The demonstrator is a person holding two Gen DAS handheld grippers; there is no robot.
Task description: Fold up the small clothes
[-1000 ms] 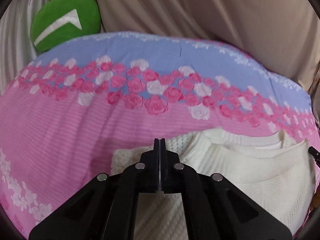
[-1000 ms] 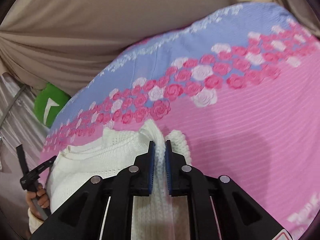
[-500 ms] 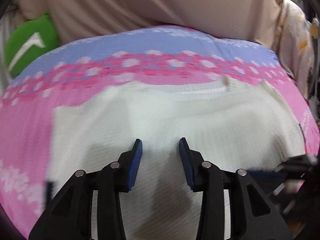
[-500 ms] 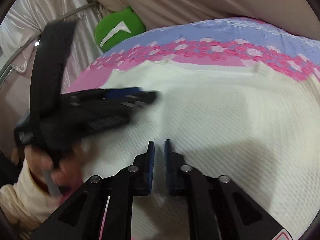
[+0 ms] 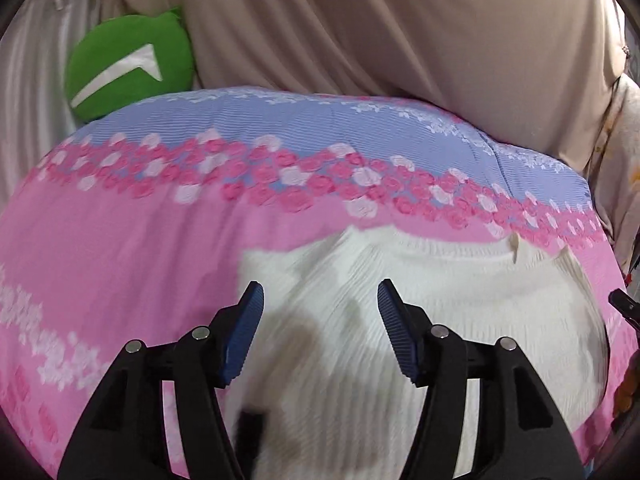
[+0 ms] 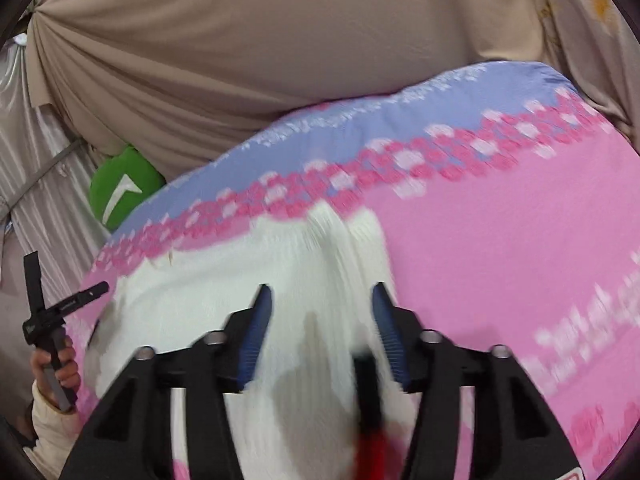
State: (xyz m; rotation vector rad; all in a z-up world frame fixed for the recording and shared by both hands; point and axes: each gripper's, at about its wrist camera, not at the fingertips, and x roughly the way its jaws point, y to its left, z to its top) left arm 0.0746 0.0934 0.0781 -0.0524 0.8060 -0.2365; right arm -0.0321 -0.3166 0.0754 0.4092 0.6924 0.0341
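Observation:
A cream knitted garment (image 5: 460,300) lies flat on a pink and blue flowered bedspread (image 5: 120,248). In the left wrist view my left gripper (image 5: 320,298) hovers over the garment's left part, its jaws opening, nothing between the blue pads. In the right wrist view my right gripper (image 6: 320,300) hangs above the garment's (image 6: 224,292) right edge, jaws also opening and empty. The picture there is blurred by motion. At the far left of that view a hand (image 6: 60,368) holds the left tool's handle.
A green round cushion (image 5: 128,64) with a white arrow sits at the bed's far left corner. Beige draped cloth (image 5: 400,28) rises behind the bed. Bare pink bedspread (image 6: 500,248) lies to the right of the garment.
Both grippers were shut on the garment's folded edge a second ago; both have let go and spread their jaws. The garment has dropped flat and both tools have pulled back a little.

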